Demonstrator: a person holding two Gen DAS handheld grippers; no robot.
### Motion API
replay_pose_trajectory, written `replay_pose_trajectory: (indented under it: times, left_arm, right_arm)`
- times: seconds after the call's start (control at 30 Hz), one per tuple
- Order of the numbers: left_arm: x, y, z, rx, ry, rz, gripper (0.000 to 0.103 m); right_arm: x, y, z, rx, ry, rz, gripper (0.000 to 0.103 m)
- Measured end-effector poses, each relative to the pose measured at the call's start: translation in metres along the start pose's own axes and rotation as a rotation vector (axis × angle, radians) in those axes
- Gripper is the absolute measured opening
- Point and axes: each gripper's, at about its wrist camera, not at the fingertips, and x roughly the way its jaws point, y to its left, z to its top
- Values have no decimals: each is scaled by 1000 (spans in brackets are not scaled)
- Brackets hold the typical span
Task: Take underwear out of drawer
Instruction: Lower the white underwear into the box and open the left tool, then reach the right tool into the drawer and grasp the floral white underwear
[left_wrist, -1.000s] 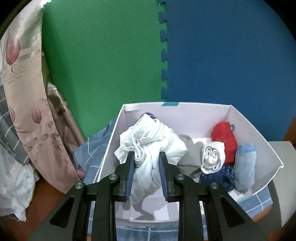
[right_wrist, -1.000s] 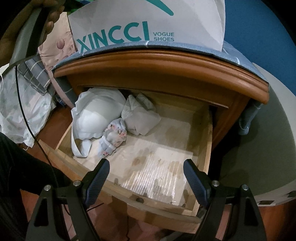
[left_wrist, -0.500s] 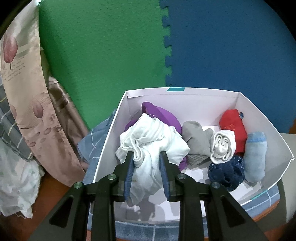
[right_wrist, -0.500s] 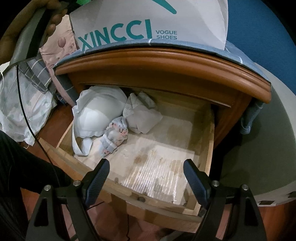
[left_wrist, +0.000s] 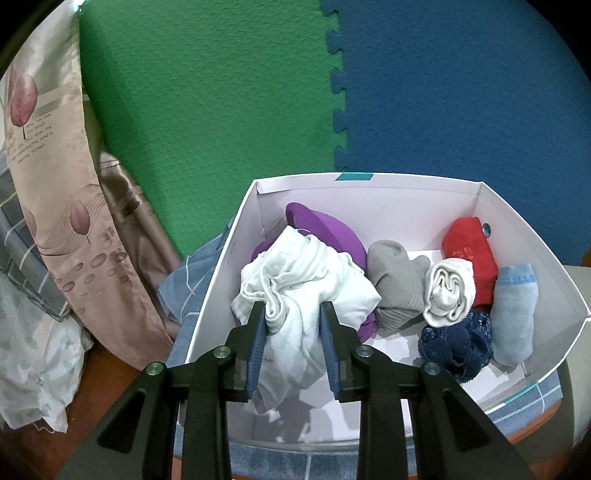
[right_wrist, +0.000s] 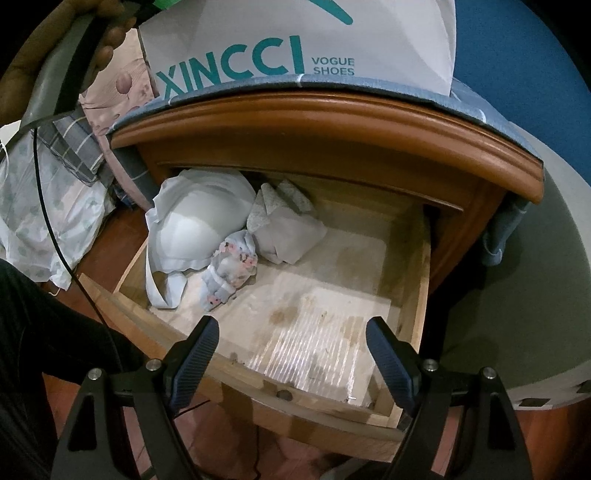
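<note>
My left gripper (left_wrist: 292, 308) is shut on a crumpled white piece of underwear (left_wrist: 306, 280), holding it over the left half of a white shoe box (left_wrist: 406, 203). The garment hangs between the blue pads and rests against a purple item (left_wrist: 325, 229) in the box. In the right wrist view the wooden drawer (right_wrist: 421, 277) stands pulled out. It holds a white bra (right_wrist: 195, 229), a small floral piece of underwear (right_wrist: 232, 262) and a folded pale grey piece (right_wrist: 284, 232) at its back left. My right gripper (right_wrist: 291, 325) hovers open above the drawer's front edge, with nothing between its fingers.
The box also holds a grey sock (left_wrist: 395, 284), a rolled white piece (left_wrist: 448, 291), a red piece (left_wrist: 469, 254), a dark blue lace piece (left_wrist: 458, 347) and a light blue sock (left_wrist: 513, 314). Green and blue foam mats (left_wrist: 221, 110) stand behind it. Pillows (left_wrist: 55, 184) lie at the left.
The left wrist view has tipped down over the box, so more of its inside shows, including the purple item. The white garment stays in the left gripper. The right gripper has not moved.
</note>
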Motion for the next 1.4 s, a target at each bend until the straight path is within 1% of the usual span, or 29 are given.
replay_pose_trajectory:
  times: [0.2,0.27,0.3,0.33,0.37,0.4,0.43,0.47,0.5,0.53,0.6,0.63,0.7,0.77,0.8,0.83,0.87,0.93,1.0,1.03,1.1,1.13,1.17,1.23,1.27,1.33,1.4]
  left_arm:
    - [-1,1,0,1,3,-1,27]
    - [-1,1,0,-3,-1,6,34]
    - [-3,1,-1,-6,-8,-7,44]
    - [-4,0,-2,-4,-11,-36,59]
    - [-8,-2,-3,13,-20,-76,64]
    - [-14,-3,-5,23,-51,-59,74]
    - [-21,-1,-6,24,-86,-38,89]
    - [-33,3,-8,16,-148,-61,94]
    - [-43,9,-9,5,-193,-75,100]
    - [-53,15,-9,-7,-226,-81,102]
    - [-82,38,-13,-40,-309,-132,102]
    - [-91,47,-14,-49,-331,-143,102]
    - [-119,82,-26,-94,-402,-153,102]
    - [-133,111,-42,-125,-443,-146,102]
    - [-136,123,-50,-135,-455,-128,102]
    - [-137,136,-61,-142,-464,-93,102]
    - [-134,149,-73,-142,-464,-49,102]
    - [-123,167,-102,-140,-448,11,102]
    - [-113,174,-120,-127,-425,30,102]
    - [-108,177,-129,-124,-409,30,102]
    - [-101,183,-134,-161,-358,-13,102]
    - [-99,187,-133,-187,-348,-40,102]
    - [-102,192,-133,-209,-367,-60,102]
    - [-107,198,-134,-219,-395,-60,102]
    - [-108,200,-134,-228,-395,-64,102]
    - [-107,205,-133,-253,-388,-96,102]
    - [-104,207,-132,-262,-367,-108,102]
  right_arm:
    - [3,-3,-1,-4,12,-1,84]
    - [5,-3,-2,-2,18,-3,84]
    - [5,-4,-2,0,19,-3,84]
    - [5,-5,-3,2,18,-4,84]
    - [5,-6,-3,5,17,-5,84]
    - [5,-7,-3,10,17,-7,84]
    - [6,-9,-4,18,18,-6,84]
    - [6,-11,-5,25,20,-5,84]
    - [7,-12,-5,29,22,-6,84]
    - [6,-13,-6,33,22,-9,84]
    - [5,-14,-7,40,19,-3,84]
    - [6,-14,-8,42,21,4,84]
    - [9,-13,-8,46,37,22,84]
    - [11,-8,-6,42,50,43,84]
    - [14,-4,-4,36,59,50,84]
    - [19,1,-1,25,73,50,84]
    - [24,7,2,18,88,44,84]
    - [38,21,10,8,112,48,84]
    - [54,41,22,-49,130,45,84]
    - [62,52,28,-102,141,37,84]
    - [83,73,42,-228,189,41,84]
    - [91,79,47,-277,209,43,84]
    - [99,86,51,-339,220,39,84]
    - [112,97,59,-447,246,64,84]
    - [117,99,61,-476,258,75,84]
    - [130,102,63,-520,289,92,84]
    - [145,106,62,-553,320,91,84]
